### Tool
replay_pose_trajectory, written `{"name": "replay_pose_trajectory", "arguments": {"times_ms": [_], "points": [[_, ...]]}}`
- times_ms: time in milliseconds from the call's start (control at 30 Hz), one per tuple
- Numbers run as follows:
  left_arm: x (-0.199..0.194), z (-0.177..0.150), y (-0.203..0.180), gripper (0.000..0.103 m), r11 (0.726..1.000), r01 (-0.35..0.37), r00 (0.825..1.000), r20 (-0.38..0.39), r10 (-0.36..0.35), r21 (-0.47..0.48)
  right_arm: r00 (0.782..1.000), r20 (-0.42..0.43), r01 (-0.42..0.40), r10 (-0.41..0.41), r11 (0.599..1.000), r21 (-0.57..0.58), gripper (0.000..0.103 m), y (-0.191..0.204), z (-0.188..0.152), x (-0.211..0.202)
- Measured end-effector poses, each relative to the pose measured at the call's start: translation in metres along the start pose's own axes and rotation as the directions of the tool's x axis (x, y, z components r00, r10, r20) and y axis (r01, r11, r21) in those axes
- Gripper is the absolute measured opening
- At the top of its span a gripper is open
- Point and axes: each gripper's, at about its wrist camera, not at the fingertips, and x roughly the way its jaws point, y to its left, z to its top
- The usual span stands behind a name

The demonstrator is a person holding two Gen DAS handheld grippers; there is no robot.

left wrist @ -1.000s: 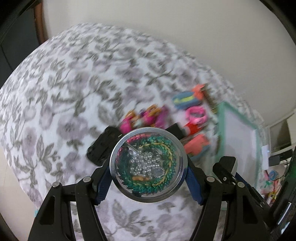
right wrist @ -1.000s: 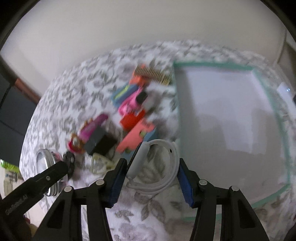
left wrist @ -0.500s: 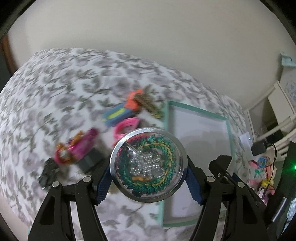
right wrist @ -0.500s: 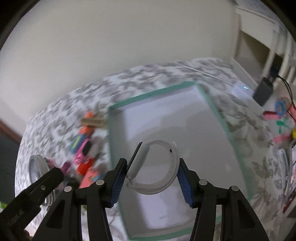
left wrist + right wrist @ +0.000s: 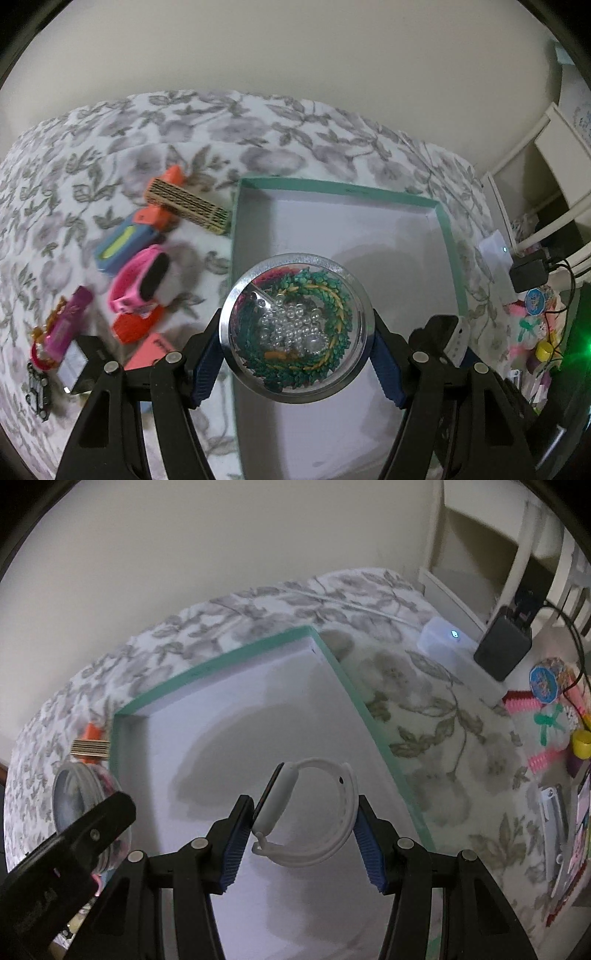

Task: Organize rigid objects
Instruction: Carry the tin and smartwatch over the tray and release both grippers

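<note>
Floral bedspread (image 5: 258, 122) w/ teal box (image 5: 343, 192); bead tin (image 5: 295, 326), white watch (image 5: 310, 812) gripped

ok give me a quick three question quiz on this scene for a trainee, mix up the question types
1. True or false: the left gripper holds a round tin with a clear lid, full of beads.
2. What is between the pads of the right gripper?
A. a pink watch
B. a white watch
C. an orange block
3. Fill in: both held things hang above the inside of the green-rimmed ____.

Key
1. True.
2. B, the white watch; the pink watch lies on the flowered sheet left of the box.
3. Box.
</note>
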Motion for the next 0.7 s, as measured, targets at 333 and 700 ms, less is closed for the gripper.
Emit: {"name": "replay_pose_trajectory", "arguments": {"times_ms": [333,700], "points": [[0.014,0.004,-0.008,0.073,1.0,0.009,1.0,-0.015,-0.009,-0.004,1.0,-0.02,-0.001,0.001,1.0,0.028,0.058,-0.019,0.006,-0.001],[0.013,0.002,-0.01,0.073,1.0,0.027,0.999,-0.022,-0.027,-0.015,0.999,-0.042,-0.002,0.001,1.0,-0.026,0.058,-0.009,0.004,0.002]]}}
